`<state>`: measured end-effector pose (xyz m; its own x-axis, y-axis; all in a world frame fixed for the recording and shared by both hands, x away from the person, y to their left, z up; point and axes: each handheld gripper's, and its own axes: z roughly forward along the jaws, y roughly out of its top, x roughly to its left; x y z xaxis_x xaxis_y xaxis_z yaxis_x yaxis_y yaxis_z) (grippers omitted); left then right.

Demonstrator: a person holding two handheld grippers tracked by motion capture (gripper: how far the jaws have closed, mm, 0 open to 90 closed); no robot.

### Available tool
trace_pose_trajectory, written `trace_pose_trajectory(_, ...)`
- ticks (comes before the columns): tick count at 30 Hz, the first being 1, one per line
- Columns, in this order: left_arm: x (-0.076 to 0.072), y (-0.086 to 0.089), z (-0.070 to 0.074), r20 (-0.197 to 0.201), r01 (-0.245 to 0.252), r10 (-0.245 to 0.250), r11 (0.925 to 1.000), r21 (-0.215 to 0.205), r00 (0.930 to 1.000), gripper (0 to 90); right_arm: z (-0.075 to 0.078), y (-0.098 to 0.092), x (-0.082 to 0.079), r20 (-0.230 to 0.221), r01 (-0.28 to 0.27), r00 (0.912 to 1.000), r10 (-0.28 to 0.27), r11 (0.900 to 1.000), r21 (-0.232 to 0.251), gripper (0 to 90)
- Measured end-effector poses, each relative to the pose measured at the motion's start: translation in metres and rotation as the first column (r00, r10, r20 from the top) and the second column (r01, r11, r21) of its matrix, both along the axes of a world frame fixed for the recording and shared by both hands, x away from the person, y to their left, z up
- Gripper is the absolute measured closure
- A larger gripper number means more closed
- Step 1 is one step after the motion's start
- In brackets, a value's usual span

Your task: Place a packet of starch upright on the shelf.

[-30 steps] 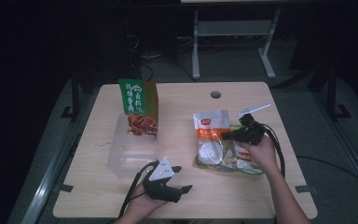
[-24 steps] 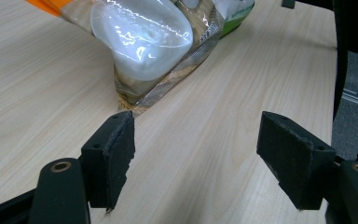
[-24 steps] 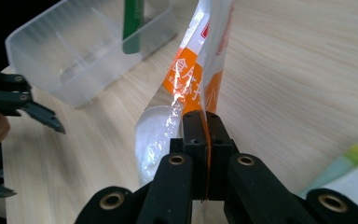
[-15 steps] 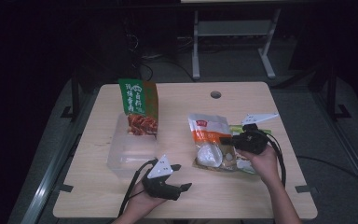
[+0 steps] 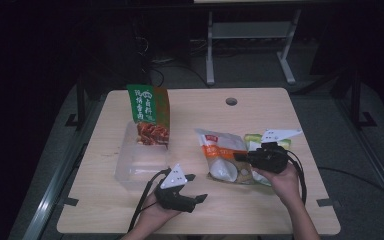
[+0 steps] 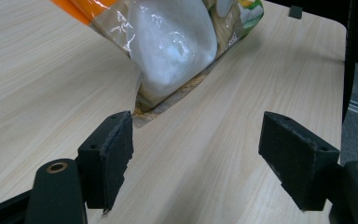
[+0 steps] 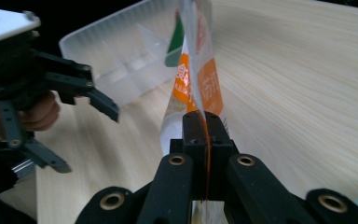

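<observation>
An orange-and-clear snack bag (image 5: 219, 150) with white pieces inside lies right of the table's middle. My right gripper (image 5: 237, 156) is shut on its edge; in the right gripper view the jaws (image 7: 204, 126) pinch the thin film of the bag (image 7: 200, 70), which rises upright from them. My left gripper (image 5: 198, 187) rests near the front edge, open and pointing right towards the bag. In the left gripper view its jaws (image 6: 205, 154) stand wide apart, with the bag's bottom seam (image 6: 172, 46) just ahead on the wood.
A green snack bag (image 5: 149, 112) stands upright at the far end of a clear plastic container (image 5: 135, 162), left of centre. A green-edged packet (image 5: 252, 140) lies under the orange bag. A cable hole (image 5: 231, 101) is at the back of the table.
My right gripper has drawn the orange bag a little towards the person and lowered it. The left gripper has stayed put, open.
</observation>
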<state>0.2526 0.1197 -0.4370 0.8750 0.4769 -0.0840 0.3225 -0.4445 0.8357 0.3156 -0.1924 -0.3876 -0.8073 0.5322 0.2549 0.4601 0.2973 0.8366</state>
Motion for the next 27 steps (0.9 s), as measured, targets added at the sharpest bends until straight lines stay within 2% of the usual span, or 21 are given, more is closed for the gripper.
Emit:
trace_pose_trajectory(2,0.001,0.0,0.0,0.003,0.003,-0.003,1.0,0.003,1.0,25.7,0.003,0.006,-0.006,0.027,-0.008,0.9996,0.008,1.0,-0.004,89.9)
trace_pose_trajectory(9,0.002,-0.002,-0.002,-0.006,-0.005,0.005,1.0,-0.003,1.0,25.9,0.005,0.013,-0.014,0.051,-0.044,0.9978,0.044,0.999,0.014,89.9)
trace_pose_trajectory(16,0.003,-0.006,-0.005,-0.018,-0.019,0.019,0.9998,0.004,0.9997,26.0,0.008,0.02,-0.021,0.075,-0.124,0.9898,0.121,0.992,0.036,89.9)
trace_pose_trajectory(19,0.004,-0.005,-0.006,-0.023,-0.031,0.031,0.9995,0.001,0.9992,26.1,0.009,0.022,-0.022,0.09,-0.171,0.9817,0.168,0.985,0.035,89.9)
trace_pose_trajectory(22,0.005,-0.005,-0.006,-0.028,-0.036,0.036,0.9993,0.0,0.9989,26.9,0.009,0.024,-0.024,0.107,-0.247,0.9647,0.241,0.968,0.053,89.9)
trace_pose_trajectory(25,0.007,-0.003,-0.007,-0.06,-0.033,0.031,0.9991,-0.027,0.9977,34.6,0.008,0.027,-0.025,0.103,-0.285,0.9544,0.28,0.958,0.035,89.8)
trace_pose_trajectory(27,0.007,-0.002,-0.007,-0.073,-0.021,0.018,0.999,-0.041,0.9972,46.1,0.006,0.029,-0.025,0.097,-0.307,0.9479,0.304,0.951,0.022,89.8)
